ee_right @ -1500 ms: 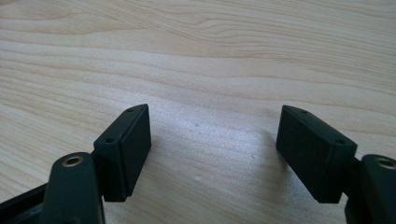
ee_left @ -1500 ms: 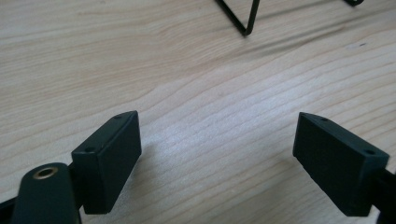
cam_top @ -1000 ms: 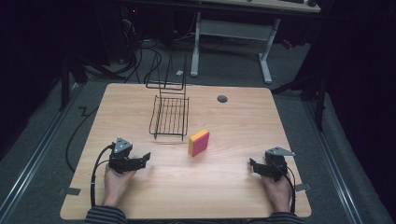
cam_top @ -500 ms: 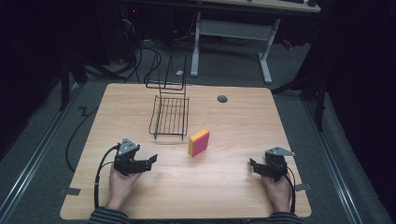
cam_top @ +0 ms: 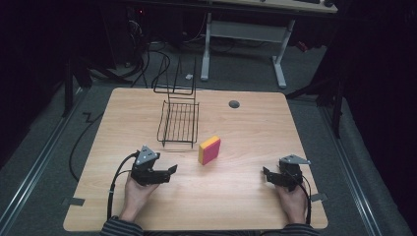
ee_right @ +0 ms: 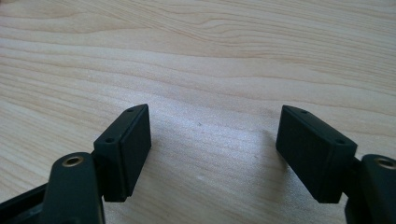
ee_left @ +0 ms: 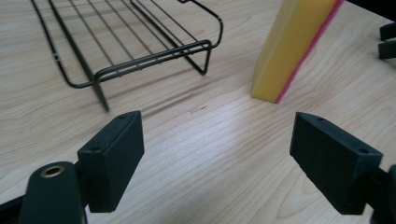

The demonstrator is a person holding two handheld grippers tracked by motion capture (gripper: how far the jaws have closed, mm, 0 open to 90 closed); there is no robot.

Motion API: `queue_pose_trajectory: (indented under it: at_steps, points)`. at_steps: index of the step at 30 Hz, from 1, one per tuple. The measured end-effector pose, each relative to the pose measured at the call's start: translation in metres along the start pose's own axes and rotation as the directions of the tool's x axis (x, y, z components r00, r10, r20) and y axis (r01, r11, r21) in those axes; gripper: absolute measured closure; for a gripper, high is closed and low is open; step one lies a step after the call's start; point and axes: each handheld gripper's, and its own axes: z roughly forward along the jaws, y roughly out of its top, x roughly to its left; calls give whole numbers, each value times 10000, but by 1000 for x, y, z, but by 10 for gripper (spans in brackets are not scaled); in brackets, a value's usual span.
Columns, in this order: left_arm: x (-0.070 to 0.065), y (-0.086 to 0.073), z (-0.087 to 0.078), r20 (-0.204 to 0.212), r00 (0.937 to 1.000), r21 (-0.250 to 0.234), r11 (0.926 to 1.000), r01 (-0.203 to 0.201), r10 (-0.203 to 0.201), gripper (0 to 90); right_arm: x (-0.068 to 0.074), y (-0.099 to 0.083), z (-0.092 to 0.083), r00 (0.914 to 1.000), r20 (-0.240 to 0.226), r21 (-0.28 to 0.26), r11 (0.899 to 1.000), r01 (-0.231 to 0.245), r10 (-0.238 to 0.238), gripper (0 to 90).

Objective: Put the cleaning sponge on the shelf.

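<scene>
**Now: left gripper lined up on the sponge, nothing gripped**

Okay, my left gripper (cam_top: 172, 169) sits low over the table (cam_top: 246, 206), jaws spread wide and empty. I judge it's held that way to take the sponge (cam_top: 209, 150) between them. The sponge stands on its edge, yellow face toward me, pink behind, which leaves its flat sides free to pinch. From the left gripper it lies ahead and to the right, near but apart; in the left gripper view the sponge (ee_left: 292, 44) rises beyond the right jaw, not between the two. The wire rack (cam_top: 179, 120) is ahead-left of that gripper, just beside the sponge, not touching. My right gripper (cam_top: 266, 173) rests well apart from the sponge, jaws also spread over bare wood, likely parked to stay out of the way.
</scene>
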Motion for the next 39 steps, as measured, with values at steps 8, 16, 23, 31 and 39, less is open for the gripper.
queue_pose_trajectory:
  at_steps: [8,16,23,31,39]
  points:
    - [-10,7,10,281,9995,-80,9998,-166,169,195,0,0,0,10000,-4,-1,10000,2,-2,266]
    - [-17,17,20,426,9984,2,9993,-376,375,195,0,0,0,10000,-4,-1,10000,-2,2,266]
    - [-27,29,34,891,9942,188,9979,-613,594,195,0,0,0,10000,-6,0,10000,-5,5,265]
    - [-37,42,48,1291,9886,221,9965,-809,774,199,0,0,0,10000,-23,9,10000,34,-34,262]
    - [-41,46,62,1336,9879,433,9954,-851,787,205,0,0,0,10000,-22,-7,10000,28,-28,262]
